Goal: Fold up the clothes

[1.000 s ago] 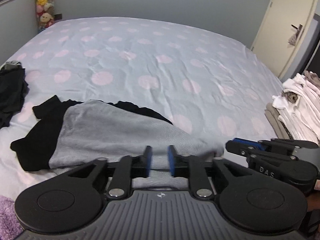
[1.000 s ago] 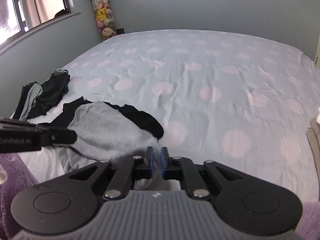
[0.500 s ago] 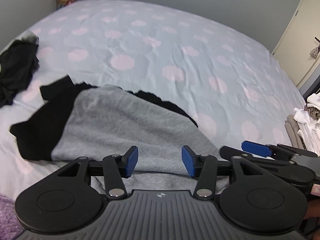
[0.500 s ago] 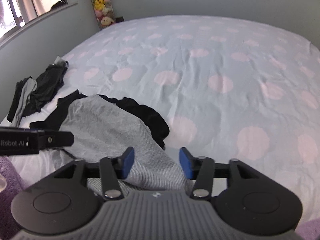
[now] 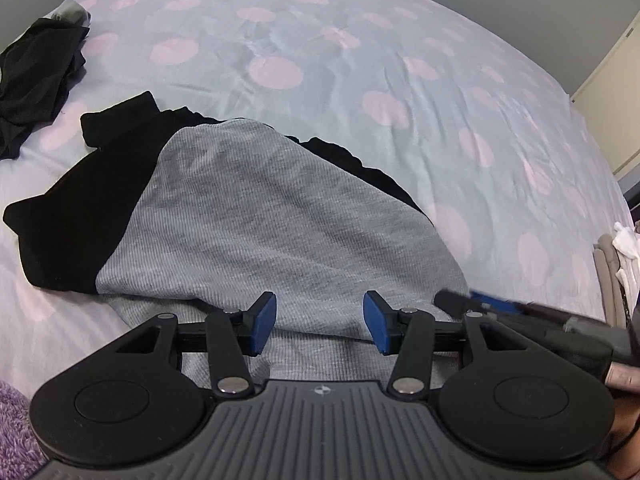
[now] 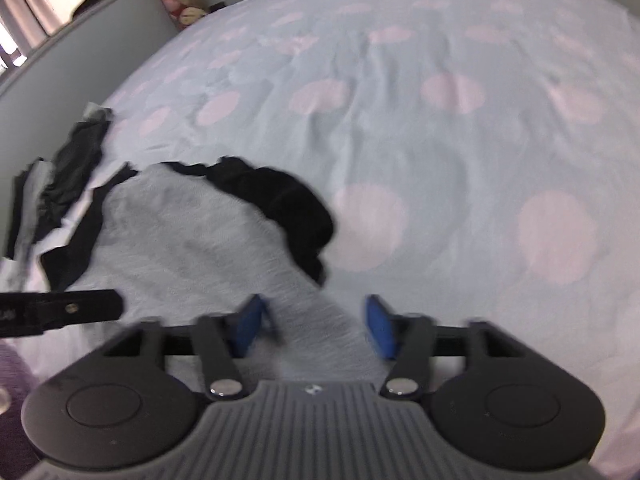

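Two claws agape: left gripper [image 5: 320, 322], right gripper [image 6: 314, 326] | over grey-black garment [image 5: 260, 216] | dark clothes pile [image 5: 36, 76] left | bed [image 5: 360, 60]

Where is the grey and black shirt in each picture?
Left wrist: the shirt fills the lower middle, just beyond the open left gripper.
Right wrist: the shirt lies left of centre, its near end running between the open right gripper's fingers.
Shared landmark: the dark clothes pile lies left of the shirt in both.
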`<action>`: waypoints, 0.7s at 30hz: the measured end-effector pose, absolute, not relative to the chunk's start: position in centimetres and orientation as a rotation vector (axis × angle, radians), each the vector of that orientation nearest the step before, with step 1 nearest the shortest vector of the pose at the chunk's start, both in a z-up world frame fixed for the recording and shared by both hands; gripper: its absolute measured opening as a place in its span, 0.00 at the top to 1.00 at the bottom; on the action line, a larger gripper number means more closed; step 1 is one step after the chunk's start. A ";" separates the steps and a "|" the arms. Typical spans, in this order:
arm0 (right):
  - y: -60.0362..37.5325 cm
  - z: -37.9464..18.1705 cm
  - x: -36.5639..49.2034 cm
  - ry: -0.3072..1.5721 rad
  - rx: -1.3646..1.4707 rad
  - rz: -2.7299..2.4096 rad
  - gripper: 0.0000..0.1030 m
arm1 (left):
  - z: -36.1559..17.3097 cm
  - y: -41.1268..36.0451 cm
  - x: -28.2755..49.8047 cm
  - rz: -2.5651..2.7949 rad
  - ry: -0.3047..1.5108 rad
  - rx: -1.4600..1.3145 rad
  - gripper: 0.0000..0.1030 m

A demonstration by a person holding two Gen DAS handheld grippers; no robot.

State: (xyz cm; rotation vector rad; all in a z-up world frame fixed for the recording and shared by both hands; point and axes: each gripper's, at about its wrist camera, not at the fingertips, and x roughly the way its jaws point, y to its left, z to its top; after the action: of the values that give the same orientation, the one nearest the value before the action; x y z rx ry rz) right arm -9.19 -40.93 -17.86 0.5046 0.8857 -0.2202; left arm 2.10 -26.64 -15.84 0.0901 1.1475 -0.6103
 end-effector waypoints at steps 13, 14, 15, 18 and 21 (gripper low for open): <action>-31.8 -16.1 -11.7 0.950 0.353 0.148 0.86 | -15.5 -28.5 0.2 -0.637 1.149 0.179 0.55; -31.8 -16.0 -11.8 0.944 0.344 0.132 0.82 | -15.5 -28.6 0.1 -0.638 1.148 0.179 0.55; -32.0 -15.8 -11.9 0.935 0.343 0.118 0.77 | -15.4 -28.7 0.1 -0.642 1.145 0.179 0.55; -33.6 -15.1 -12.2 0.908 0.357 0.066 0.70 | -15.3 -29.0 -0.1 -0.659 1.135 0.168 0.55; -35.6 -14.5 -12.3 0.881 0.362 -0.011 0.70 | -15.2 -29.5 -0.1 -0.675 1.125 0.150 0.55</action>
State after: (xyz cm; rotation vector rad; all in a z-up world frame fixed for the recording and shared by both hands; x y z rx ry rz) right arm -12.28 -35.63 -14.45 0.3622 0.8811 -0.0115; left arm -0.09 -29.47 -15.22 0.1496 1.1250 -0.6746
